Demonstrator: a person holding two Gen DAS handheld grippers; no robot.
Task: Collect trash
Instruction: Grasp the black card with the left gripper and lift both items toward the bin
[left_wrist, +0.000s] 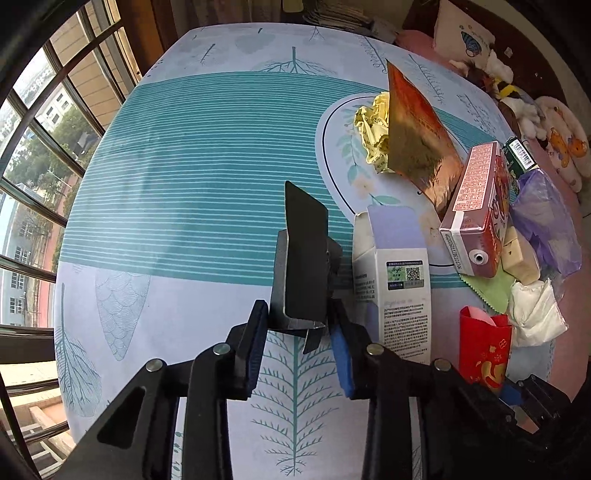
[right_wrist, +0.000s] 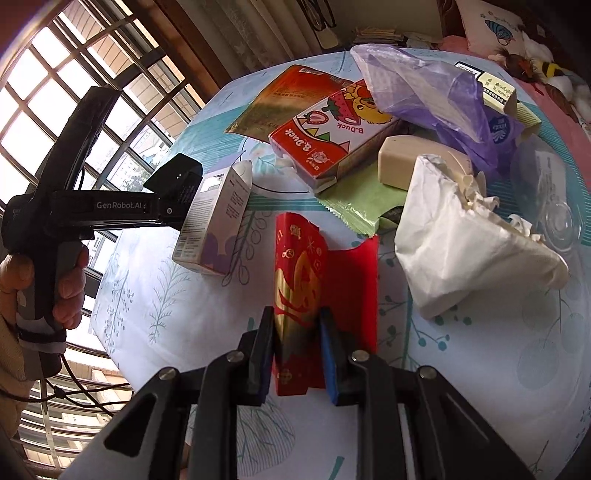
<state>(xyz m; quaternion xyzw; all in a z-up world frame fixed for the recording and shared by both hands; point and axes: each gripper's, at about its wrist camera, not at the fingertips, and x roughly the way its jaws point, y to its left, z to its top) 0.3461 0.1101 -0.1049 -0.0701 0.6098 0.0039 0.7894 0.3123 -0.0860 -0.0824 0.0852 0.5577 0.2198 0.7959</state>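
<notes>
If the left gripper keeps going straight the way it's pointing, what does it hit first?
Probably the dark folded box that the left gripper already has between its pads; behind that lies only the patterned tablecloth. The white and lilac carton stands just to its right, seemingly off the line.

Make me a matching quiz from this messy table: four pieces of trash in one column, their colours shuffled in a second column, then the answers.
Things:
1. crumpled paper ball
2. plastic bag
3. envelope in the right tongs
4. folded card in the left tongs

Colours:
A. black
B. yellow
C. red and gold
D. translucent purple

Pairs: 1-B, 2-D, 3-C, 4-A
</notes>
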